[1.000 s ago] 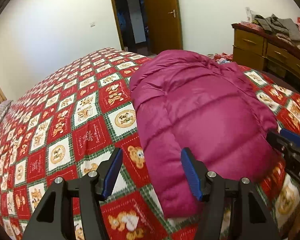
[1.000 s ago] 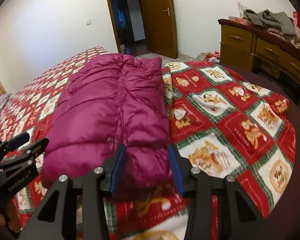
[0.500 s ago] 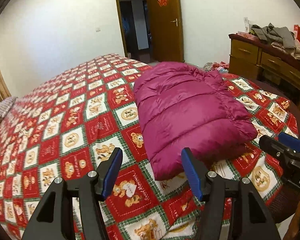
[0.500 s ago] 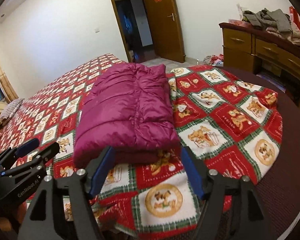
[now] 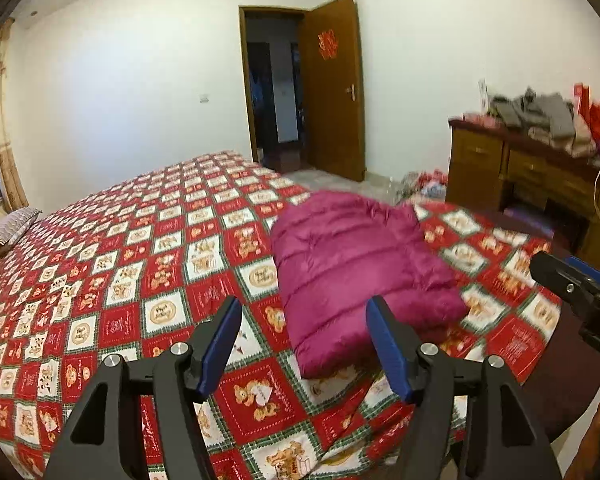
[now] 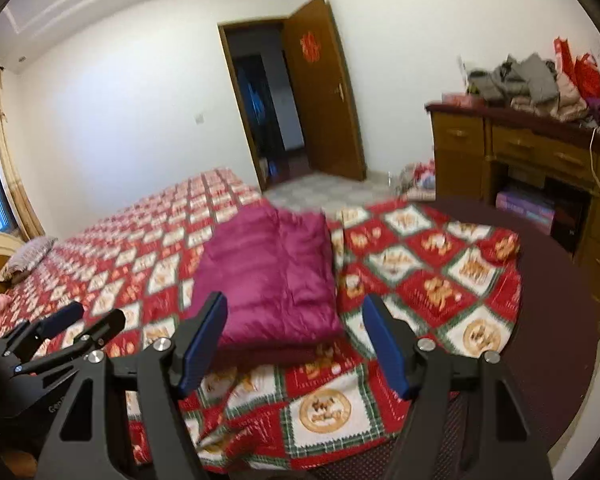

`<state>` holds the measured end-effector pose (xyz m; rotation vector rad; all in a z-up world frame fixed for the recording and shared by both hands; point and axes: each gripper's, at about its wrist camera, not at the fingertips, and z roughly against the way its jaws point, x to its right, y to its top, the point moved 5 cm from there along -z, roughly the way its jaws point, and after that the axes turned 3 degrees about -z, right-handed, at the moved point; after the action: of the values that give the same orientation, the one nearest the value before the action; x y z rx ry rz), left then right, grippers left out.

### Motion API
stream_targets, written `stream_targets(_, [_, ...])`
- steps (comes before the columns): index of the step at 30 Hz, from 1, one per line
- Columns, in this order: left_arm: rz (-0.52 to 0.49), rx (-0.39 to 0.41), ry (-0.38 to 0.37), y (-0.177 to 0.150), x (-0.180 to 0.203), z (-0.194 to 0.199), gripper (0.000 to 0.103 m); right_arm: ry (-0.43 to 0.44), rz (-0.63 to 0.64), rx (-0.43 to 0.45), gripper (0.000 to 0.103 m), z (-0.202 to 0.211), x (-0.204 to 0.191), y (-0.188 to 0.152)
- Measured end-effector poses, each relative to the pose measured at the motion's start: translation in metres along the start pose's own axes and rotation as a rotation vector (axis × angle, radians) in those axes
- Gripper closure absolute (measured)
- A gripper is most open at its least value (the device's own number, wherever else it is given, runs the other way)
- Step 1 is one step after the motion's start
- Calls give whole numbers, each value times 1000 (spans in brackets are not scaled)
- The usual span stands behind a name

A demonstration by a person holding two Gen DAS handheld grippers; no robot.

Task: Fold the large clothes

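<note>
A magenta puffer jacket (image 5: 356, 268) lies folded into a compact block on the red patterned bedspread (image 5: 140, 280), near the bed's foot corner; it also shows in the right wrist view (image 6: 272, 276). My left gripper (image 5: 304, 344) is open and empty, held back above the bed's near edge. My right gripper (image 6: 296, 340) is open and empty, also back from the jacket. Each gripper shows at the edge of the other's view: the right one (image 5: 576, 284) and the left one (image 6: 68, 324).
A wooden dresser (image 6: 532, 160) piled with clothes stands at the right. An open wooden door (image 5: 332, 88) is in the far wall. A pillow (image 5: 8, 232) lies at the bed's head. A dark red mattress edge (image 6: 556, 320) shows beside the bedspread.
Both grippers have pulled back and up from the jacket. The right gripper, which was around the jacket's near edge, has opened and left it lying on the bed.
</note>
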<state>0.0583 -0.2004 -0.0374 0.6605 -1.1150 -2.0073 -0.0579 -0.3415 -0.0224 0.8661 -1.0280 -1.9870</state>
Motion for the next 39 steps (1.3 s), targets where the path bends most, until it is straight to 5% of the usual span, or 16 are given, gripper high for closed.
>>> stream_targets(13, [14, 220, 45, 32, -9, 62, 25, 7, 122, 279, 17, 59, -38, 25])
stream_targets(17, [3, 264, 66, 37, -9, 72, 17, 10, 130, 303, 17, 63, -39, 27])
stream_targets(39, [54, 338, 72, 43, -17, 95, 8, 8, 124, 374, 13, 78, -37, 32])
